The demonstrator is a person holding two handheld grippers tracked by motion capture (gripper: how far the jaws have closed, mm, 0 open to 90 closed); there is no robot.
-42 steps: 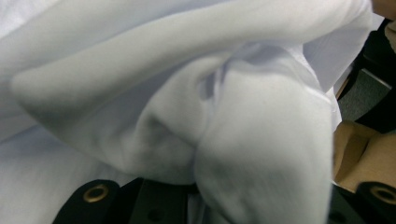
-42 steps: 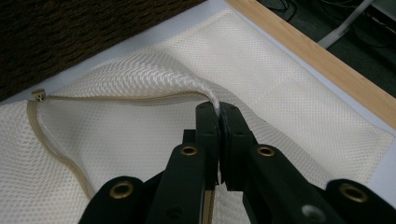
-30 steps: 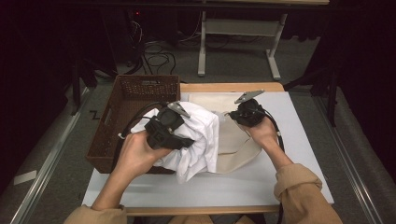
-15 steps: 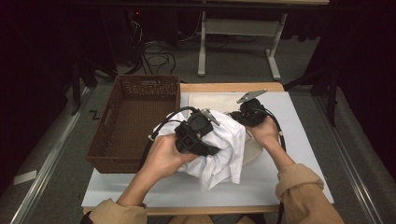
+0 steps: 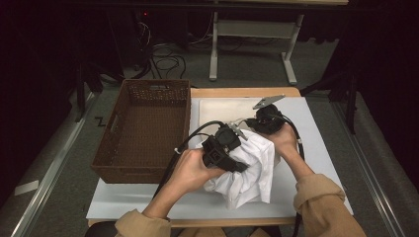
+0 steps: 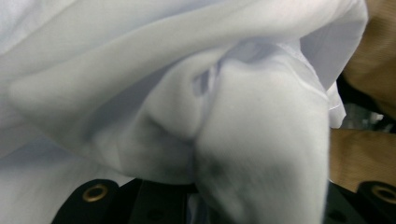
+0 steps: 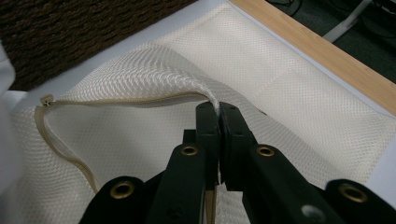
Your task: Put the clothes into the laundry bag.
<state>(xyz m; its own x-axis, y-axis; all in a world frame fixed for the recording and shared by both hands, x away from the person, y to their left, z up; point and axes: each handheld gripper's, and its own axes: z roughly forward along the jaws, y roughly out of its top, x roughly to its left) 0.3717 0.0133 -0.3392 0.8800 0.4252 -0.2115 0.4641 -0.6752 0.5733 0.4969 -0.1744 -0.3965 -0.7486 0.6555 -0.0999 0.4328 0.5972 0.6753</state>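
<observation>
- The work in hand looks like loading a white garment [image 5: 249,168] into a cream mesh laundry bag [image 7: 289,79] that lies on the worktop [image 5: 316,148].
- The right claw [image 7: 218,109] is pressed together on the upper lip of the bag's zippered mouth, lifting it so the opening gapes toward 9 o'clock in the right gripper view.
- The left claw [image 5: 236,165] is pinching a bunched fold of the garment; in the left gripper view the cloth wraps over the jaws and hides their tips.
- In the high view the garment hangs bunched at the middle of the worktop, just in front of the bag, with the left hand [image 5: 190,170] at its 9 o'clock and the right hand [image 5: 284,140] at its 1 o'clock.
- A brown woven basket [image 5: 143,128] stands at the worktop's 9 o'clock, apart from the garment.
- To do this step well, I judge: keep the lip raised and taut so the mouth stays wide — a sagging edge would let the cloth catch on the zipper [image 7: 65,149].
- Lead with the pinched fold, pushing low and deep along the bag's floor, not over its top.
- Trailing cloth is the risk — it may drape outside the mouth and need a second tuck.
- No brand, label or readable writing shows on the garment, bag or basket.
</observation>
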